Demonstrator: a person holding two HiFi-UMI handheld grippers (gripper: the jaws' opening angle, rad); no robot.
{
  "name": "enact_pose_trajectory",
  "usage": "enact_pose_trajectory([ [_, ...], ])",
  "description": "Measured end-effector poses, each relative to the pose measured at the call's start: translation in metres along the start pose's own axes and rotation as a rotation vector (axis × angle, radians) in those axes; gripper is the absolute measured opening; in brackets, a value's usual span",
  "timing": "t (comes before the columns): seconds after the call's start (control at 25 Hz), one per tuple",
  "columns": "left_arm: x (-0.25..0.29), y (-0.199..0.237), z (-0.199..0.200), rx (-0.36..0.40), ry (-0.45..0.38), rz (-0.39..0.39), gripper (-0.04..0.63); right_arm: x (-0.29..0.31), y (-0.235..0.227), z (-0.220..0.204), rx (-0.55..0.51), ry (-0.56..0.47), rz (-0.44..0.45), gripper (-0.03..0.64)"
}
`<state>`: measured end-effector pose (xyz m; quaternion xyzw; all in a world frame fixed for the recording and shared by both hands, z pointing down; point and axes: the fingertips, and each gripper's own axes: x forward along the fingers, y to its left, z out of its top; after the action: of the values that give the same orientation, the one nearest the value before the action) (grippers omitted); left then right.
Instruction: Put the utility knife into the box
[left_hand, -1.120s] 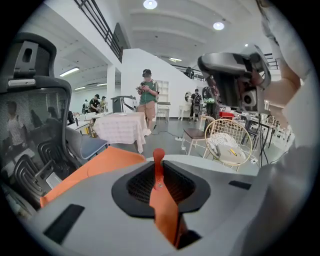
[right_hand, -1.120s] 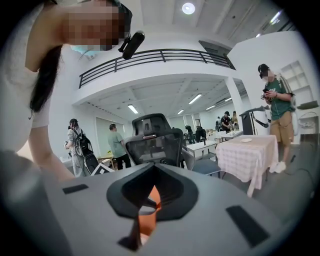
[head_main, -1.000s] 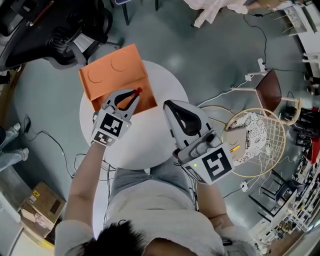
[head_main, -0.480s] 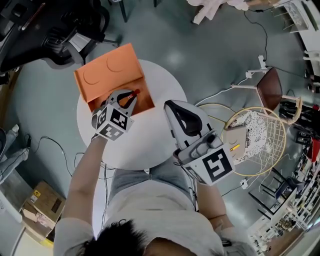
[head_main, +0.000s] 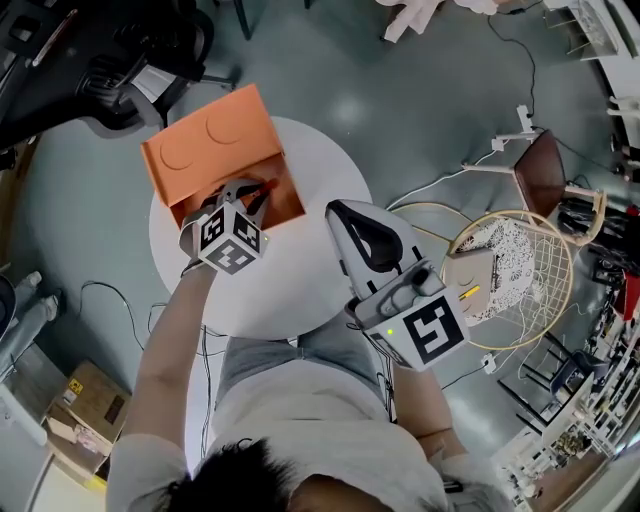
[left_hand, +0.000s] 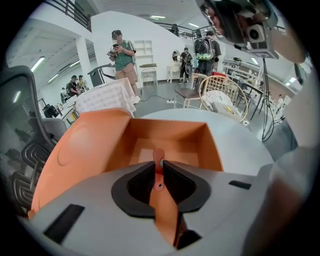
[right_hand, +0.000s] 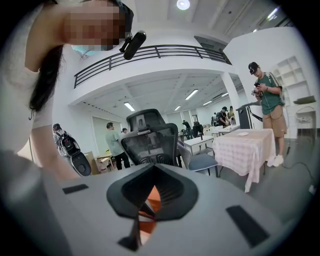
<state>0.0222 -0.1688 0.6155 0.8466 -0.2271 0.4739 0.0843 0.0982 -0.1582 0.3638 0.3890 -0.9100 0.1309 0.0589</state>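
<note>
An open orange box (head_main: 275, 205) sits on the far left part of a round white table (head_main: 290, 295), its lid (head_main: 205, 145) folded back to the upper left. My left gripper (head_main: 257, 192) is shut on the orange-red utility knife (head_main: 264, 186), and its tips reach over the box's open cavity. In the left gripper view the knife (left_hand: 159, 172) stands pinched between the dark pads, with the bare box floor (left_hand: 172, 150) just beyond it. My right gripper (head_main: 342, 214) hovers over the table's right side, shut and holding nothing (right_hand: 153, 169).
A round wire chair (head_main: 515, 285) and a brown seat (head_main: 540, 170) stand right of the table, with cables across the floor. A black office chair (head_main: 110, 60) is at the upper left. A cardboard box (head_main: 85, 410) lies at the lower left. People stand far behind.
My left gripper has carried the knife up and to the left, from the box's near edge to over its opening. The right gripper has stayed where it was.
</note>
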Motion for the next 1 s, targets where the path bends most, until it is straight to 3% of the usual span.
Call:
enact_pose_trajectory([
  [0.48,0.0081,-0.0015,-0.0046,-0.022,0.036,-0.043,0.058,0.0002,-0.0031,-0.0041,0.010,0.004,0.001,0.008],
  [0.76,0.0051,-0.0028,-0.0020,0.067,0.038,-0.026,0.061,-0.0014,-0.0011,-0.0031,0.010,0.005,0.006,0.008],
  [1.0,-0.0003,0.0004,-0.0039,0.066,0.037,-0.004,0.081,-0.0005,0.0049,-0.0002,0.000,0.005,0.015,0.008],
])
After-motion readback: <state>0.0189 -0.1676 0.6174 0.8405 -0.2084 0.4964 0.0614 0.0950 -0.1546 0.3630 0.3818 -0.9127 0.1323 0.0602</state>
